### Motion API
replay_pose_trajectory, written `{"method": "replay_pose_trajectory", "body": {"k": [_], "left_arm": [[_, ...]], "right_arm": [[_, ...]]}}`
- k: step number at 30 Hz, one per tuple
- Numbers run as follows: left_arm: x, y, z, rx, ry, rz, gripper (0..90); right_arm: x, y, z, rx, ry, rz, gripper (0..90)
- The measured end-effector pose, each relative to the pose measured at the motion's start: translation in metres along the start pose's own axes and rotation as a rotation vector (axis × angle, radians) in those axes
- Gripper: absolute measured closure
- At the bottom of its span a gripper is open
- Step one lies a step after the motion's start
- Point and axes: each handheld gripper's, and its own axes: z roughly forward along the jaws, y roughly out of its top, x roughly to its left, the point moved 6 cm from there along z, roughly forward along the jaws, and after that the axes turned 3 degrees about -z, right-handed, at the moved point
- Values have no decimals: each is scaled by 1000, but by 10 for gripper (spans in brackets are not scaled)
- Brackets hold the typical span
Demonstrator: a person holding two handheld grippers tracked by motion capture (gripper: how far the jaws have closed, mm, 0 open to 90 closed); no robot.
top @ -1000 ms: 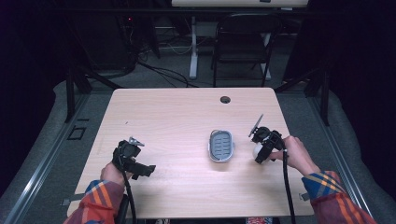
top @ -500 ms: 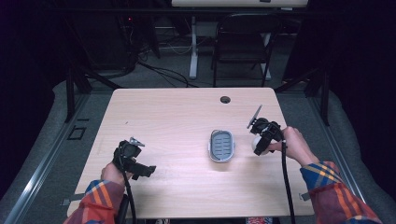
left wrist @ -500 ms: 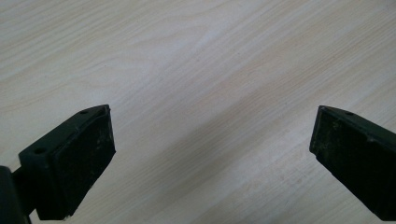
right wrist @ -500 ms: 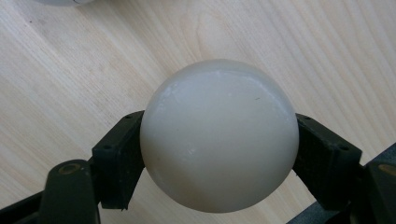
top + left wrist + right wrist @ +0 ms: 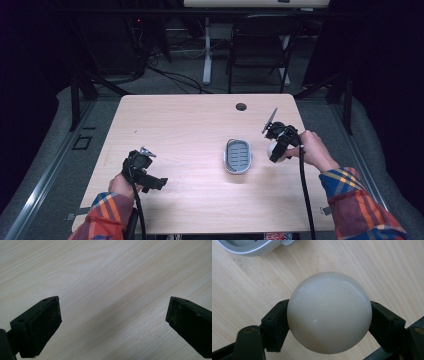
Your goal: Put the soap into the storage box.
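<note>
Right gripper view: your right claw (image 5: 329,322) pinches the white ball (image 5: 329,312) above the worktop (image 5: 387,270), just beside the grey soap dish (image 5: 238,155). Left claw (image 5: 113,325) spread wide, nothing between.

Glossy smooth ball (image 5: 329,312); matt pale wood-grain table (image 5: 190,125)

The grey dish (image 5: 252,246) is cut off by the right gripper view's top edge.

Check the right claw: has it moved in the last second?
Yes. The right claw, shut on the white ball, has shifted up the high view, toward the table's far edge, staying right of the grey dish.
</note>
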Motion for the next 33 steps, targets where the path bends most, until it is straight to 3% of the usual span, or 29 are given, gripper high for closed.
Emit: {"method": "replay_pose_trajectory", "body": {"k": [11, 12, 33], "left_arm": [[0, 1, 2, 7, 1, 3, 0], [-1, 1, 2, 7, 2, 4, 0], [-2, 1, 4, 28, -1, 22, 0]], "right_arm": [[2, 15, -13, -33, 3, -11, 240], [2, 16, -14, -12, -4, -26, 240], [14, 43, -24, -30, -3, -71, 240]]}}
